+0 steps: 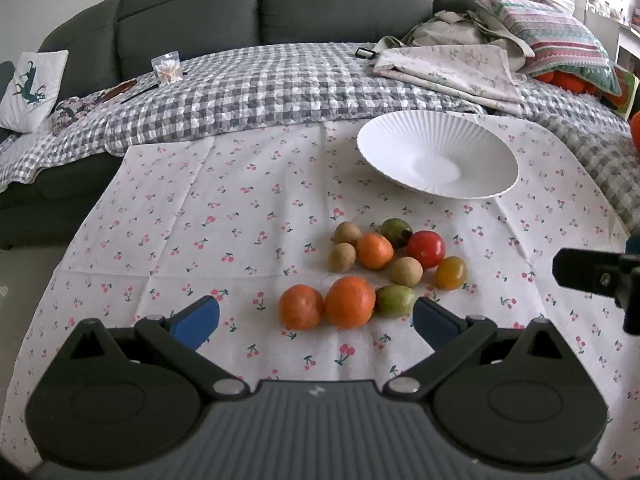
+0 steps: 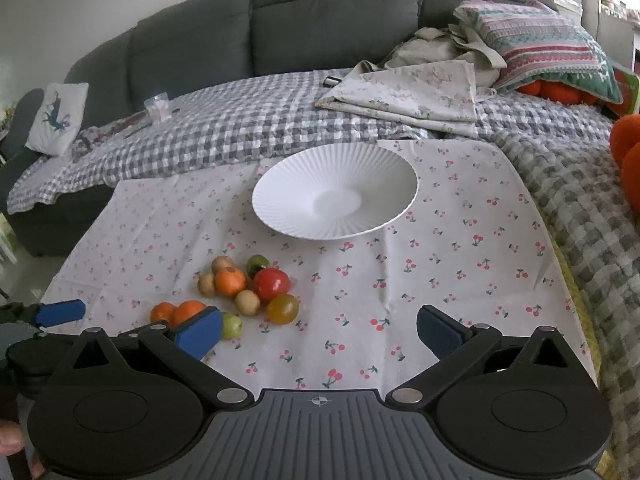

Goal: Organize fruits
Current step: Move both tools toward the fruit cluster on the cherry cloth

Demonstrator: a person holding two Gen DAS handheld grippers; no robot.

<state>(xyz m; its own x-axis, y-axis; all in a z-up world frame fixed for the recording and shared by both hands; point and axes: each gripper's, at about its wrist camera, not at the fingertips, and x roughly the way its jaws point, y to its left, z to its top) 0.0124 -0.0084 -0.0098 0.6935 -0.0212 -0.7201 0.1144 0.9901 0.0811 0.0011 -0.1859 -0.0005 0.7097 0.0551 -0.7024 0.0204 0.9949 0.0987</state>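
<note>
Fruits (image 1: pixel 372 276) clustered loose on cloth (image 1: pixel 200 220), bowl (image 1: pixel 436 156) empty beyond, likely their destination. Left gripper (image 1: pixel 316 322) and right gripper (image 2: pixel 320 332) both spread wide, holding nothing.

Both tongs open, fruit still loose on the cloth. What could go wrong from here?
1. The fruits lie packed and touching: closing on the large orange may nudge the green fruit beside it and set it rolling.
2. The white bowl is shallow and flared, so a dropped round fruit might roll out.
3. The cherry-print cloth is creased; dragging the left tongs across it could shift the pile.
</note>
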